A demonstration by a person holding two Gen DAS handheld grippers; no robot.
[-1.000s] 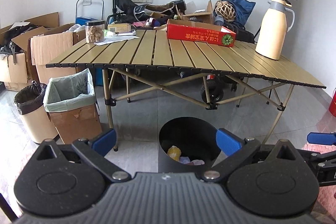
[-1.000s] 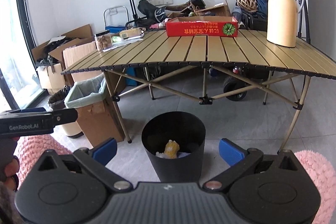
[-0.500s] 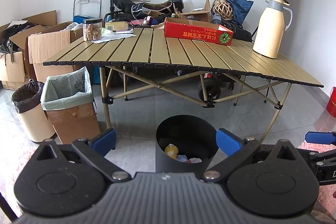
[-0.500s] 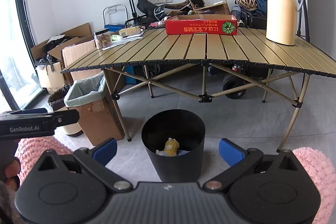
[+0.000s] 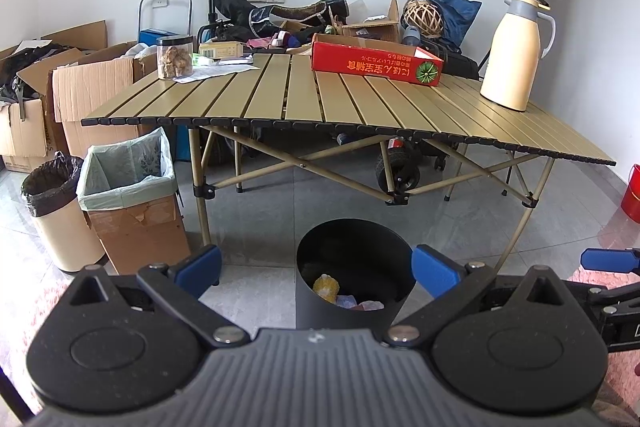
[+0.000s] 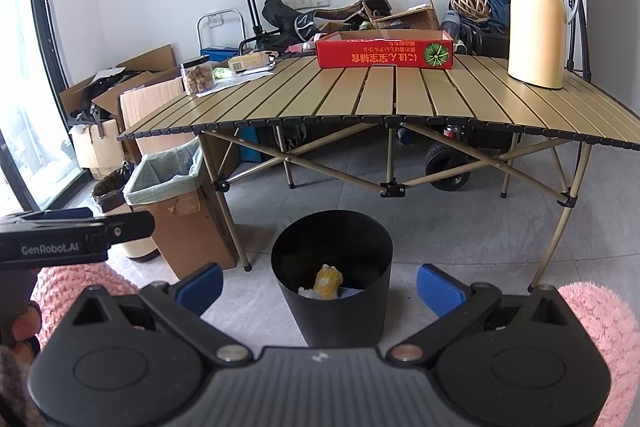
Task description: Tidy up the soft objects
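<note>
Left wrist view: the left tongs are released, with both blue pads spread wide and nothing between them, and the right tongs stand the same way, open and empty. Compared with one second ago both cameras have risen a little and pulled back, so the black bucket now sits lower between the pads and more of the floor shows in front of it. At about 6 o'clock inside the bucket lie the soft objects: a yellow plush toy and some pale pieces beside it. I judge that the drop is finished and the hands are retreating from the bucket. The bench behind carries only a red box, a jar and a cream thermos; a pink fluffy rug lies at 4 o'clock.
</note>
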